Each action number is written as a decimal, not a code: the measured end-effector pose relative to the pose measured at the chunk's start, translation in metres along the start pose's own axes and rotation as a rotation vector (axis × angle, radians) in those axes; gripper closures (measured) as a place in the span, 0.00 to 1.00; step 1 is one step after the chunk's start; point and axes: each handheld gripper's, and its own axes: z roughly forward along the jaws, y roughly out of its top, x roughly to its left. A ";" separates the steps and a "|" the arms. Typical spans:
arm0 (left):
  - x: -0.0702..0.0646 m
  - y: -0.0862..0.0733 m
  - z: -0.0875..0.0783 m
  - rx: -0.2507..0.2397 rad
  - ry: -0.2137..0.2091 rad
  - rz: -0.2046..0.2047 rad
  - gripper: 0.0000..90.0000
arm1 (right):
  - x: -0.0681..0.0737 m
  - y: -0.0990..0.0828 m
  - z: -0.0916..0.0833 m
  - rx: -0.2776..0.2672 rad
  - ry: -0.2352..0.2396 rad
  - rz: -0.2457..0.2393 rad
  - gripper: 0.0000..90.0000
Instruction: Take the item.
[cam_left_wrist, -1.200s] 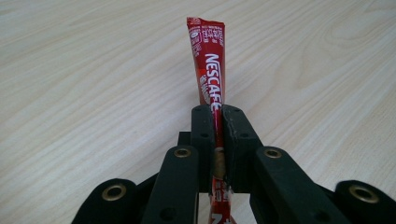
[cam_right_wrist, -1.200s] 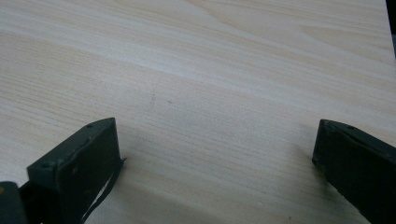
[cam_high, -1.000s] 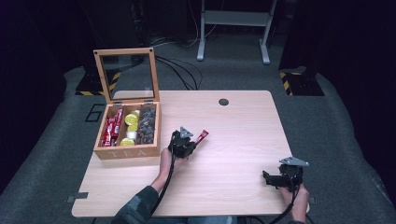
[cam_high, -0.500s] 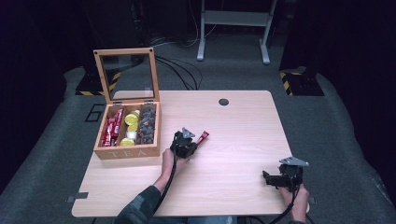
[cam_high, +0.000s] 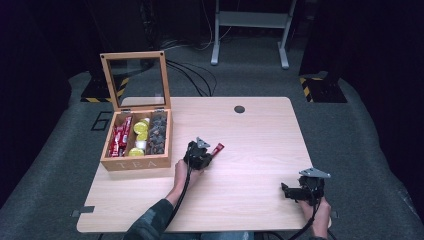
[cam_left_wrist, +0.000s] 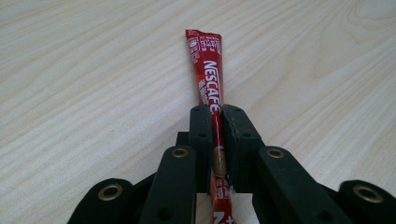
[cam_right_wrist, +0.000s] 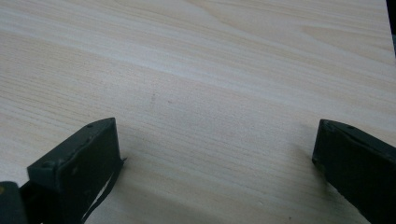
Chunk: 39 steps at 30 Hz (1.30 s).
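Left gripper view has our left tongs (cam_left_wrist: 214, 122) clamped on the sachet (cam_left_wrist: 208, 70), which juts ahead over the tabletop (cam_left_wrist: 84, 74). Right tongs (cam_right_wrist: 215, 154) stand apart, idle. We should keep the pinch firm and carry it level toward the box (cam_high: 135, 162).

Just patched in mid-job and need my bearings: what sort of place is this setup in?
Probably a lab or recording studio rather than a home: a lone wooden table on grey carpet, dark surroundings, hazard-striped tape, loose cables and a metal stand behind.
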 end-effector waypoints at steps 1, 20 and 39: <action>0.000 0.000 0.000 -0.001 -0.003 0.002 0.90 | 0.000 0.000 0.000 0.000 0.000 0.000 0.00; -0.001 0.002 -0.029 -0.010 -0.029 0.006 0.38 | 0.000 0.000 0.000 0.000 0.000 0.000 0.00; 0.002 -0.011 -0.091 -0.046 -0.054 0.060 0.19 | 0.001 0.000 0.000 0.002 -0.003 0.006 0.00</action>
